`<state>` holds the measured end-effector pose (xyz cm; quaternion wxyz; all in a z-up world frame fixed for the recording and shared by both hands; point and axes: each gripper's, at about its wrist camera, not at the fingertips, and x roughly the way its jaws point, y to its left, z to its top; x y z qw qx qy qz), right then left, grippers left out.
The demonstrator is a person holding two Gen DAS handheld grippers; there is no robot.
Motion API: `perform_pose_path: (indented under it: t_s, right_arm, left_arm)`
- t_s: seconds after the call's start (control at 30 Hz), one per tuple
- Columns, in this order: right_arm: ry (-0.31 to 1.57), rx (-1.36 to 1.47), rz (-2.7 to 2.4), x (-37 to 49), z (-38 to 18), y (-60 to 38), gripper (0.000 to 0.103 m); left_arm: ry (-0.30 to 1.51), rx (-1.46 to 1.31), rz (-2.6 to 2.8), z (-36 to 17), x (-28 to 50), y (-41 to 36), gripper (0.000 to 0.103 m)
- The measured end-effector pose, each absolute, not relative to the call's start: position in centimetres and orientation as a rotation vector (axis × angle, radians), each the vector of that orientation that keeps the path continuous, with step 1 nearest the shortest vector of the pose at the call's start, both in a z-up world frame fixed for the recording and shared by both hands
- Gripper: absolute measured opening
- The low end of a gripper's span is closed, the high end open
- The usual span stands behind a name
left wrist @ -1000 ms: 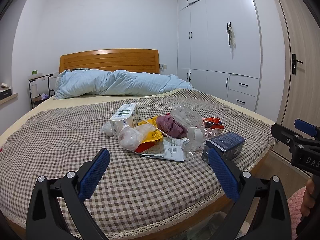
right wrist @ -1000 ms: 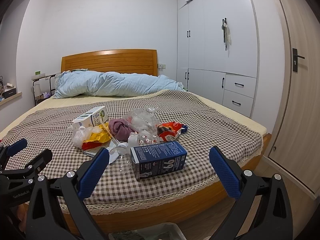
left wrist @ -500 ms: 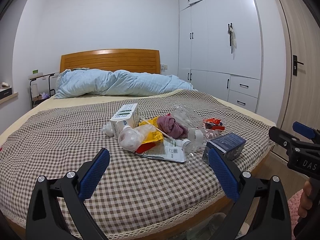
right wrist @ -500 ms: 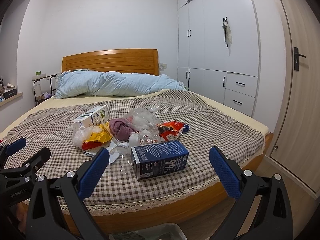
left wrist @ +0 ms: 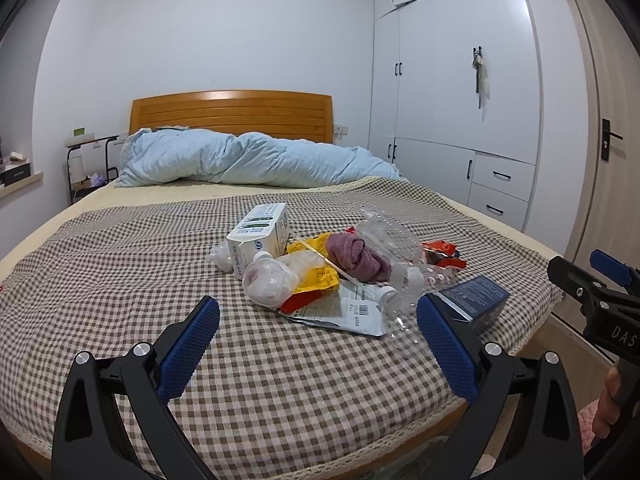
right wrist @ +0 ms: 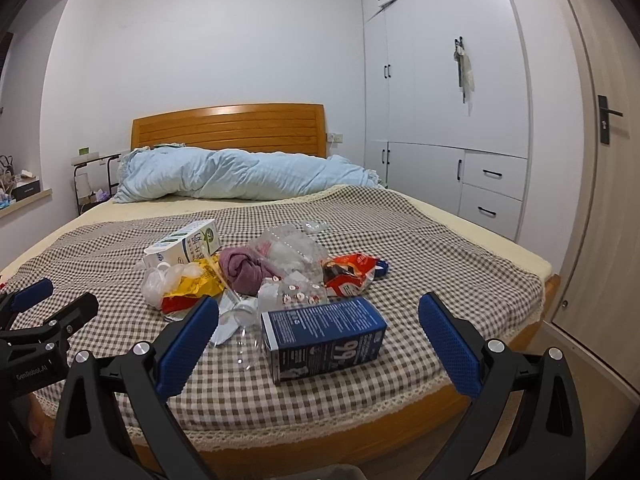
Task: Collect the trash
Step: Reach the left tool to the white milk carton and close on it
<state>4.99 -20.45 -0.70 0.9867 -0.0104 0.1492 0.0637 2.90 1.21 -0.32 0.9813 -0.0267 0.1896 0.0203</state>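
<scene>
At the foot of the bed (right wrist: 460, 248), your right gripper (right wrist: 318, 338) and left gripper (left wrist: 318, 342) hang spread wide, empty. The trash pile (left wrist: 320, 268) sits mid-blanket; blue carton (right wrist: 324, 338) nearest. Risk: crushed clear bottles (right wrist: 288, 294) may slip or scatter neighbours.

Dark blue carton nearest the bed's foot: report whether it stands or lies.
Lying down: the dark blue carton rests on a long side on the checked bedspread.

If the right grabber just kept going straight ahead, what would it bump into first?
Probably the dark blue cardboard carton lying on its side on the checked bedspread. It sits right between the open right gripper's blue fingers, nearest of the trash pile, though exact depth is hard to judge.
</scene>
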Motion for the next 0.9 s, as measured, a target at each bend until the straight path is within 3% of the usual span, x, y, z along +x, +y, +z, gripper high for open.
perform_pose_path:
  t_s: [0.9]
  right_arm:
    - [0.244, 0.023, 0.118, 17.4, 1.5, -19.7, 0.097]
  left_arm:
    - [0.414, -0.105, 0.075, -0.8, 12.2, 2.6, 0.096]
